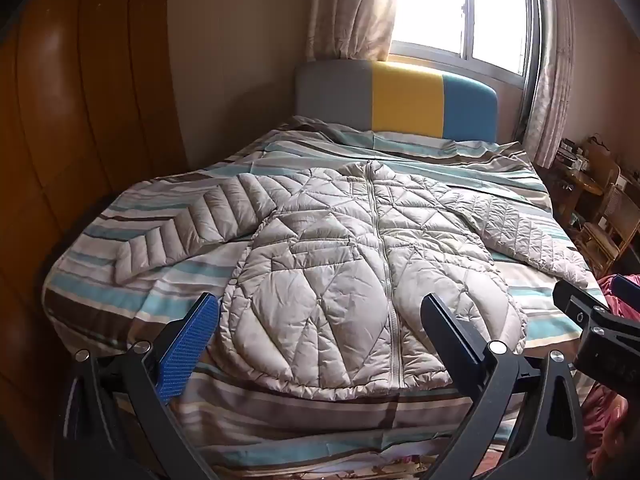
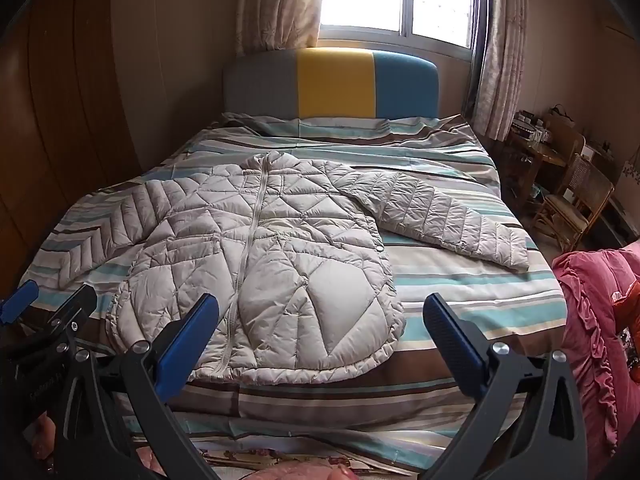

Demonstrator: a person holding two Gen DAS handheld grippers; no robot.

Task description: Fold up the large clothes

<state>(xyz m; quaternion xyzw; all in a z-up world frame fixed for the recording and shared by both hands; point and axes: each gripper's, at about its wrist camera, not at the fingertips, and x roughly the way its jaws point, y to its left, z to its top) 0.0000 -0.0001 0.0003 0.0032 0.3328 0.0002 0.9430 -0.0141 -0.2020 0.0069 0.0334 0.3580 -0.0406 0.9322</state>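
Note:
A light grey quilted puffer jacket lies flat and zipped, front up, on the striped bed, collar toward the headboard, both sleeves spread out to the sides. It also shows in the right wrist view. My left gripper is open and empty, held above the foot of the bed near the jacket's hem. My right gripper is open and empty, beside the left one, over the hem's right part. The right gripper shows at the right edge of the left wrist view; the left gripper shows at the left edge of the right wrist view.
A grey, yellow and blue headboard stands under a curtained window. A wooden wardrobe lines the left side. Wooden chairs and a table stand at the right. Pink ruffled bedding lies by the bed's right corner.

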